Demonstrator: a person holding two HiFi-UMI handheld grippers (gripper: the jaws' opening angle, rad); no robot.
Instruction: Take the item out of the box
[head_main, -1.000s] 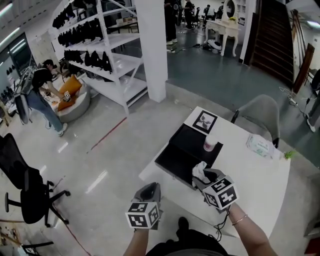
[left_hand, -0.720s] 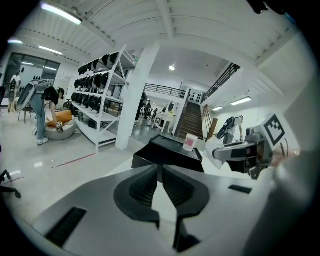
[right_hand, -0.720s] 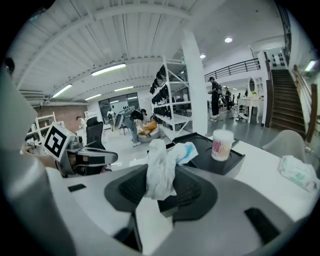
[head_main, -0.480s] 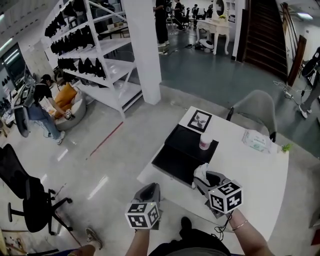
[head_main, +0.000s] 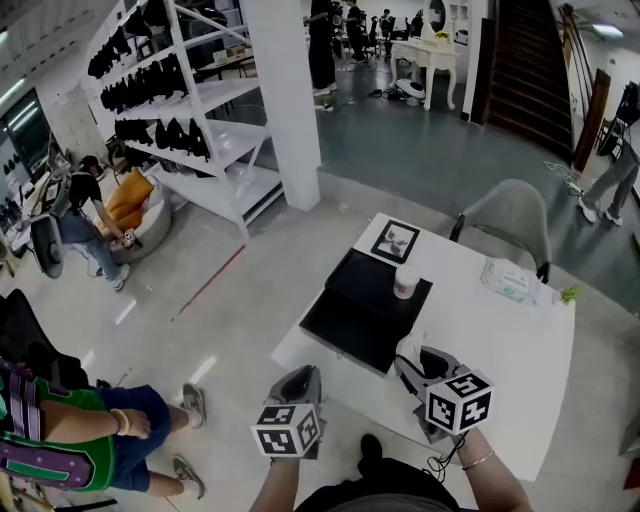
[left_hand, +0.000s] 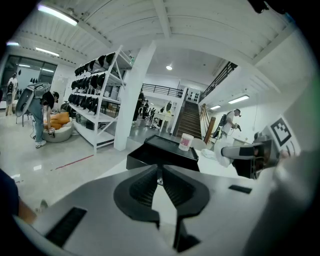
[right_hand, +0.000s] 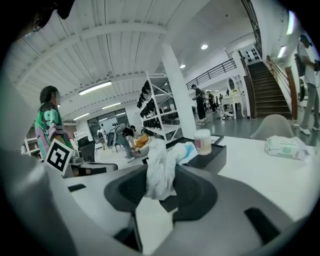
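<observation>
The right gripper (head_main: 412, 358) has its jaws pinching a crumpled white cloth (head_main: 406, 347), which bunches up between the pads and sticks out past the tips in the right gripper view (right_hand: 159, 170). The cloth is outside the black box (head_main: 352, 325), just off the box's five o'clock corner and over the bare white bench (head_main: 500, 345). The box lies open in two flat halves near the bench's nine o'clock edge, and its dark inside looks bare as far as the head view shows. A small pink-and-white cup (head_main: 405, 282) stands at the box's two o'clock corner, and a framed picture (head_main: 396, 241) lies flat on the bench just beyond the box at twelve o'clock. A pack of wipes (head_main: 508, 282) rests well apart at the bench's two o'clock side, near a grey chair (head_main: 512, 222). The left gripper (head_main: 299, 374) hangs off the bench's seven o'clock corner, above the floor, with its jaws pressed together and nothing between them. A person in a green top (head_main: 55, 445) stands at the head view's eight o'clock edge.
</observation>
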